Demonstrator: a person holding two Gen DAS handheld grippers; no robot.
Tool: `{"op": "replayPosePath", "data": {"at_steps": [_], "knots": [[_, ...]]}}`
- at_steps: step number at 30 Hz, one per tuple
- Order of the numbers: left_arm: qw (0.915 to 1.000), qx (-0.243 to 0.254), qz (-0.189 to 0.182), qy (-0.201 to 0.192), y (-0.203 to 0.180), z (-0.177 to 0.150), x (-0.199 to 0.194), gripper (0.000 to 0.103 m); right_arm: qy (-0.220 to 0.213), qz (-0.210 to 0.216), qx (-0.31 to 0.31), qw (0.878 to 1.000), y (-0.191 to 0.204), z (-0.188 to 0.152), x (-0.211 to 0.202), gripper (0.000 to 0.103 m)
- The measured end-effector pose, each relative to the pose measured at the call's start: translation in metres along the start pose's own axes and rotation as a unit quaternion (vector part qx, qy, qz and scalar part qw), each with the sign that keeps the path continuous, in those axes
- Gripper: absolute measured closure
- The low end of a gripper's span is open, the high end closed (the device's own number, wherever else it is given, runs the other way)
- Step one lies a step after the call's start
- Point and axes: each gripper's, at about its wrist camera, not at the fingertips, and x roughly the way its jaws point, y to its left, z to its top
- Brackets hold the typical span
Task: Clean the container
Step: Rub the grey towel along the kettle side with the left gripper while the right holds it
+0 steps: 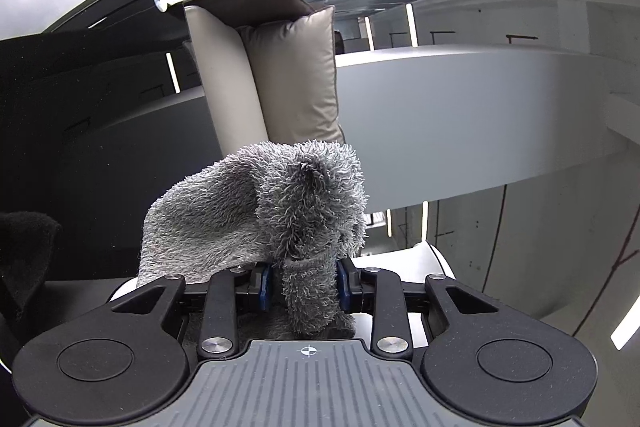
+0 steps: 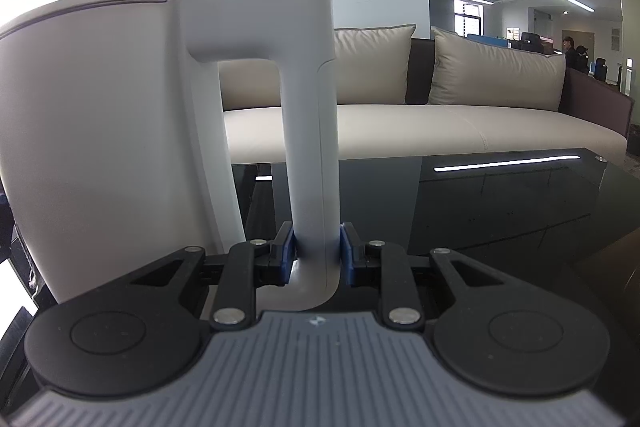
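Right wrist view puts the container, a white jug with a lid, hard up against my lens on the left. My right claw is clamped on the jug's handle, one blue pad on each side of its lower end. The jug stands upright, its base hidden behind the claw's body, so I cannot tell whether it rests on the desk. That desk is glossy black and mirrors a strip of ceiling light. Beyond its far edge runs a beige leather sofa with two matching cushions against a dark brown frame. Behind it stands a wide white column, and to the right an open office with long ceiling lights and seated people far off.

Left wrist view is rolled sideways. My left claw is clenched on a grey fluffy cloth, which bunches up above the pads and spills to the left. A sliver of white surface shows just behind the claw, too little to name. A sofa cushion and window frames fill the background.
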Motion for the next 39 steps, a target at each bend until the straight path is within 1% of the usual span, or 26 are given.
{"op": "replayPosePath", "data": {"at_steps": [7, 10, 16, 22, 28, 32, 36, 39], "knots": [[0.9995, -0.024, 0.02, -0.002, 0.022, -0.004, 0.004, 0.076, 0.0, 0.0, 0.001, 1.0, 0.003, -0.002, -0.002, 0.077], [0.999, -0.035, 0.029, -0.002, 0.032, -0.004, 0.008, 0.076, 0.0, 0.0, 0.003, 1.0, -0.002, 0.002, 0.001, 0.077], [0.9982, -0.044, 0.041, -0.003, 0.043, -0.006, 0.007, 0.076, -0.002, -0.001, 0.005, 1.0, 0.0, 0.002, 0.0, 0.077], [0.9965, -0.05, 0.067, 0.0, 0.058, -0.006, 0.008, 0.075, -0.003, -0.001, 0.005, 1.0, -0.001, 0.003, 0.001, 0.077], [0.9947, -0.058, 0.085, 0.0, 0.071, -0.007, 0.009, 0.075, -0.003, -0.001, 0.004, 1.0, -0.002, 0.002, -0.001, 0.077], [0.9943, -0.049, 0.094, -0.002, 0.068, -0.007, 0.009, 0.076, -0.004, -0.001, 0.003, 1.0, -0.003, 0.001, -0.003, 0.077], [0.9944, -0.051, 0.092, -0.002, 0.067, -0.01, 0.002, 0.077, -0.005, 0.002, 0.006, 1.0, -0.004, 0.001, -0.003, 0.077], [0.9957, -0.039, 0.084, -0.005, 0.058, -0.009, -0.002, 0.078, -0.009, 0.007, 0.009, 1.0, -0.007, 0.001, -0.002, 0.077]]}}
